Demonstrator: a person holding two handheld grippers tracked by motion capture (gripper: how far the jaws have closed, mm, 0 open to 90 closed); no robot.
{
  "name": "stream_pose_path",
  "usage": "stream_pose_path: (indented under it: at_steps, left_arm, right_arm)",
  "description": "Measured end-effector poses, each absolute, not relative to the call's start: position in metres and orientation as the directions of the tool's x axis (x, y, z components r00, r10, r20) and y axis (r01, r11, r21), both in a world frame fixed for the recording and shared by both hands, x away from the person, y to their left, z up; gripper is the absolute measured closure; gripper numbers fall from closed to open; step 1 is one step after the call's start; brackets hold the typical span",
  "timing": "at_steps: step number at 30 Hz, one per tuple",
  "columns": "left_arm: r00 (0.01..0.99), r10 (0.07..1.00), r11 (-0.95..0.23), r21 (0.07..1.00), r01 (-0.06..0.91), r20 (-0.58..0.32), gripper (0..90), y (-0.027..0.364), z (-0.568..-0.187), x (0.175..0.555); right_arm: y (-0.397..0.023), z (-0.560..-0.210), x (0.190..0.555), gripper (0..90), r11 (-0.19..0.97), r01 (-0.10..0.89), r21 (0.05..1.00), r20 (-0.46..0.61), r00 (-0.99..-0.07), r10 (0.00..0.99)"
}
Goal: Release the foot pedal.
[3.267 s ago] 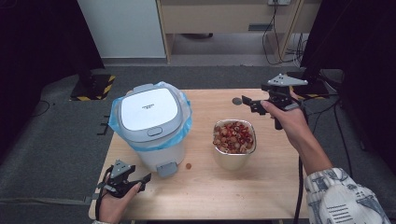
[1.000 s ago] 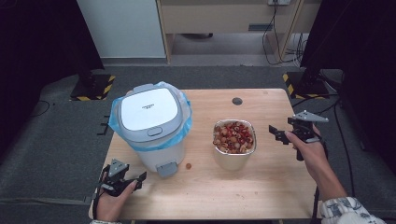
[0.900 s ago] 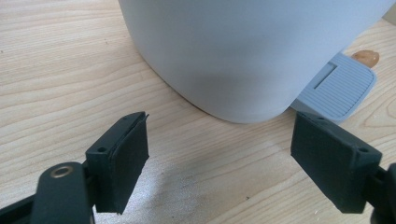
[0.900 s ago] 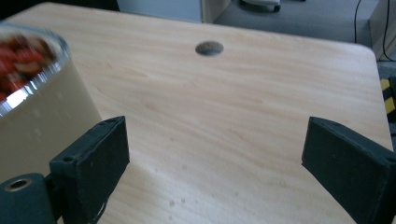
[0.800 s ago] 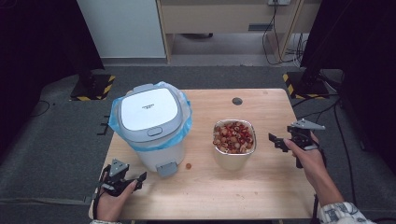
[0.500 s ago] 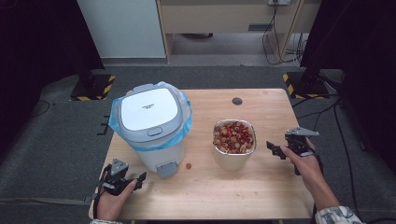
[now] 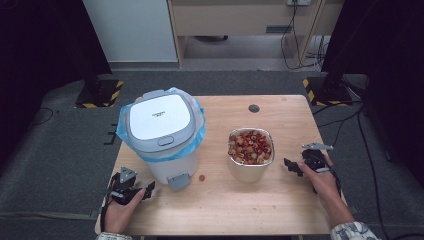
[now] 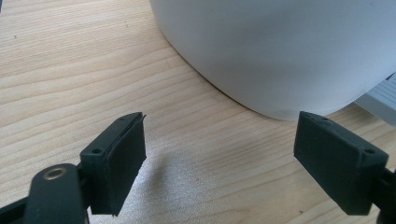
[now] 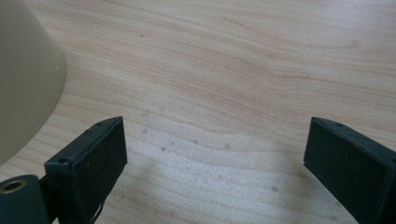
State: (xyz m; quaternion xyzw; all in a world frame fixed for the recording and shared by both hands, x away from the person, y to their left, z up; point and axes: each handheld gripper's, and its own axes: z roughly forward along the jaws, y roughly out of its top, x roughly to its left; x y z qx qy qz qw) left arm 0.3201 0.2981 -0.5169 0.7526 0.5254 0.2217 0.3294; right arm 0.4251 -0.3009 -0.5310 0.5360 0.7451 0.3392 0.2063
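Right gripper (image 7: 291, 166) beside metal bowl (image 7: 251, 162)

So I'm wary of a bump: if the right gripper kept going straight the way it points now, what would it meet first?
Most likely the metal bowl of shelled nuts. The right gripper, open and empty, points left across the table toward the bowl's side; in the right gripper view the bowl's wall sits off to the left, so it might only graze it.
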Motion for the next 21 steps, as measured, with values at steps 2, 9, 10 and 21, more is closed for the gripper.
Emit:
stream_pose_path:
  at_steps: [2,9,10,21]
  left_arm:
    - [0.349,0.937,-0.234,0.728,0.644,-0.008,15.7,0.2991,-0.5177,0.3214]
    - [0.338,0.941,-0.225,0.731,0.644,-0.008,15.5,0.3033,-0.5201,0.3251]
    - [0.337,0.941,-0.225,0.729,0.646,-0.008,15.4,0.3039,-0.5206,0.3258]
    - [0.339,0.941,-0.229,0.728,0.646,-0.005,14.7,0.3064,-0.5238,0.3304]
  right_arm:
    - [-0.3001,-0.5332,0.4254,5.9,0.211,0.666,0.715,0.043,-0.342,0.939]
    - [-0.2974,-0.5339,0.4255,5.7,0.209,0.669,0.713,0.043,-0.339,0.94]
    - [-0.2972,-0.5341,0.4254,5.7,0.211,0.67,0.712,0.041,-0.34,0.94]
    - [-0.2934,-0.5386,0.4187,4.9,0.215,0.662,0.717,0.031,-0.34,0.94]
